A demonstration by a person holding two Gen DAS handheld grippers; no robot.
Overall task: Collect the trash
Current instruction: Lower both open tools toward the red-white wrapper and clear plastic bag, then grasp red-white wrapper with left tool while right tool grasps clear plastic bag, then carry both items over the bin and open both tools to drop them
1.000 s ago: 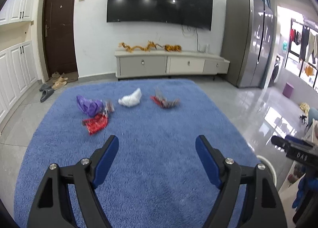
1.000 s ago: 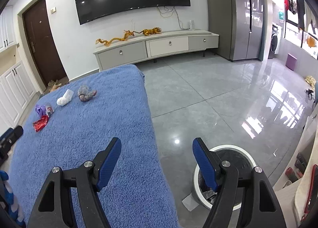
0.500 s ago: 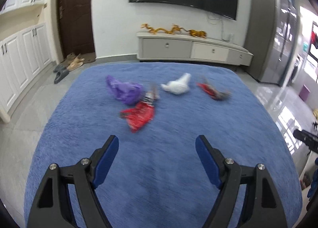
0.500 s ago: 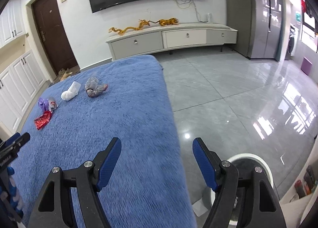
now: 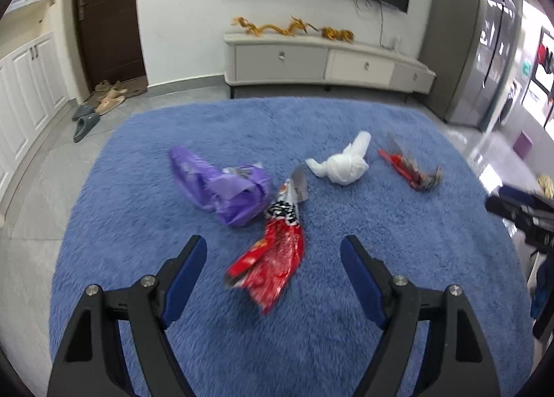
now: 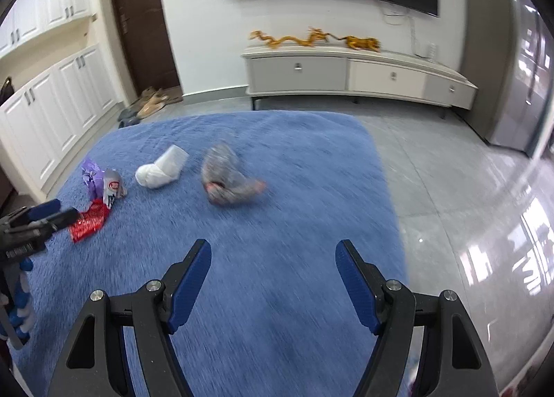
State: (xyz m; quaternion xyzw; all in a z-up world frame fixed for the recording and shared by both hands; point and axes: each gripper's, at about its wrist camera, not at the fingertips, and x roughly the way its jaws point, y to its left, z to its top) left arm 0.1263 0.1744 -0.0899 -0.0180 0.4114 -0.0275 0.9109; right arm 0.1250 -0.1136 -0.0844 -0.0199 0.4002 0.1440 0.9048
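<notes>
Several pieces of trash lie on a blue shaggy rug [image 5: 346, 345]. A red snack wrapper [image 5: 273, 255] sits just ahead of my left gripper [image 5: 273, 251], whose jaws stand open above it without touching. Beyond it lie a purple plastic bag [image 5: 228, 185], a white crumpled wad [image 5: 342, 165] and a red-grey wrapper [image 5: 412, 171]. My right gripper [image 6: 273, 255] hangs open and empty over bare rug [image 6: 277, 310]. Ahead of it lie the grey-red wrapper [image 6: 228, 178], the white wad [image 6: 159, 171], the purple bag [image 6: 93, 175] and the red wrapper [image 6: 88, 222].
A low TV cabinet [image 5: 325, 64] with golden dragon figures stands against the far wall under a wall television. Slippers [image 5: 100, 102] lie by the brown door. White cupboards [image 6: 52, 109] line the left wall. Glossy grey tile [image 6: 467, 206] runs right of the rug, with a fridge [image 5: 467, 40] beyond.
Both grippers have moved forward over the rug towards the trash, which looks larger and nearer. The white bin has dropped out of the right wrist view. Both stay open.
</notes>
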